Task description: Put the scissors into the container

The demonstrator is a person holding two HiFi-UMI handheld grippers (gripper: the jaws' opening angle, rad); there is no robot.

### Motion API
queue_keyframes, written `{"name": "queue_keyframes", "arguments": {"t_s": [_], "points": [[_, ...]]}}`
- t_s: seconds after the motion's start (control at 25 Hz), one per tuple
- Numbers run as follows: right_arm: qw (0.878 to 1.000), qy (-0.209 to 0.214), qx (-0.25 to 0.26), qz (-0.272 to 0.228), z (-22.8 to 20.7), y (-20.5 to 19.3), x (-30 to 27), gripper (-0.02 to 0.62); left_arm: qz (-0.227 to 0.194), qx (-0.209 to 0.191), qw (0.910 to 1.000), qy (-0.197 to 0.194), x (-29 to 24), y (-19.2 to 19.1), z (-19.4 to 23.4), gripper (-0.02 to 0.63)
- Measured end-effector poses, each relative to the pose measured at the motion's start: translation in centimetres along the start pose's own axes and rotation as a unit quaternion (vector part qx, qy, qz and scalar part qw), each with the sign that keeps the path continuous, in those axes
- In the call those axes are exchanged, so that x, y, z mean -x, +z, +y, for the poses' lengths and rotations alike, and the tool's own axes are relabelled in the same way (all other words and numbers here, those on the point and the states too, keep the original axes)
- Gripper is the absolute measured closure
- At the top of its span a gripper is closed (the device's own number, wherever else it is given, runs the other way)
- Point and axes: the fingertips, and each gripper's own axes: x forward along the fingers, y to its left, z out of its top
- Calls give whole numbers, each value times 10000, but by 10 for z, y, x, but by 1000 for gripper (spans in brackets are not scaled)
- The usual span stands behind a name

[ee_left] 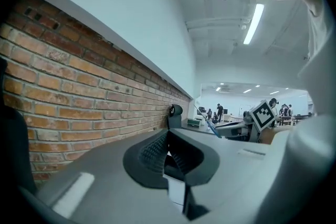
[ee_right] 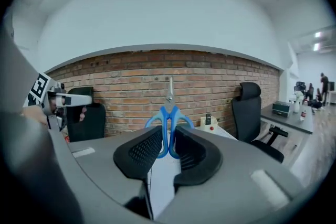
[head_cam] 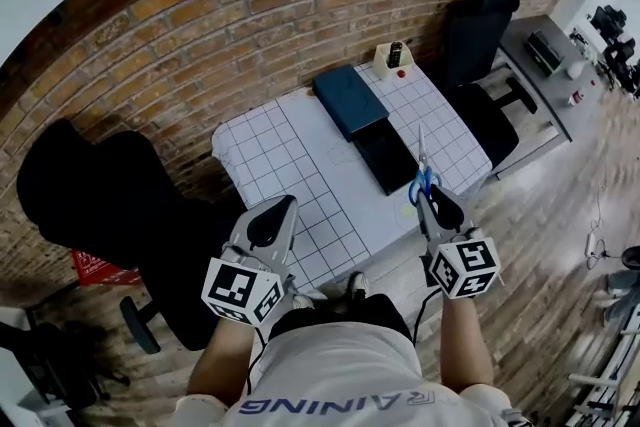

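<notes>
Blue-handled scissors point(head_cam: 424, 177) are gripped by their handles in my right gripper point(head_cam: 433, 195), the blades pointing away toward the far end of the table. In the right gripper view the scissors point(ee_right: 169, 113) stand upright between the pads, with my right gripper point(ee_right: 169, 138) shut on the handles. A small cream container point(head_cam: 386, 65) stands at the table's far edge by the brick wall, with something dark in it; it shows again as the container point(ee_right: 209, 124) beyond the scissors. My left gripper point(head_cam: 274, 217) hovers over the table's near left corner. Its pads meet with nothing between them, as the left gripper point(ee_left: 167, 145) view confirms.
The white gridded table point(head_cam: 290, 165) carries a dark blue book point(head_cam: 350, 100) and a black one point(head_cam: 385, 158). Black office chairs stand at the left point(head_cam: 90, 205) and far right point(head_cam: 480, 30). A grey desk point(head_cam: 545, 75) stands to the right, a brick wall behind.
</notes>
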Motion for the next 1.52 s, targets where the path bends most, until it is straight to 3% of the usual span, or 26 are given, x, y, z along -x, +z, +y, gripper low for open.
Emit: {"name": "queue_keyframes", "arguments": {"t_s": [0.56,0.8,1.24,1.52], "points": [[9985,286,-132,440,-89,-25,-61,497,331,3,9987,376,-86,-18,-22,604],[9928,524,121,1067,-118,-59,-108,497,455,117,9973,570,-113,-31,-29,604],[9634,949,453,2468,-124,-154,-192,497,735,360,9918,985,-135,-63,-24,604],[9332,1001,675,3385,-122,-208,-209,497,870,505,9873,1233,-128,-79,-13,604]]}}
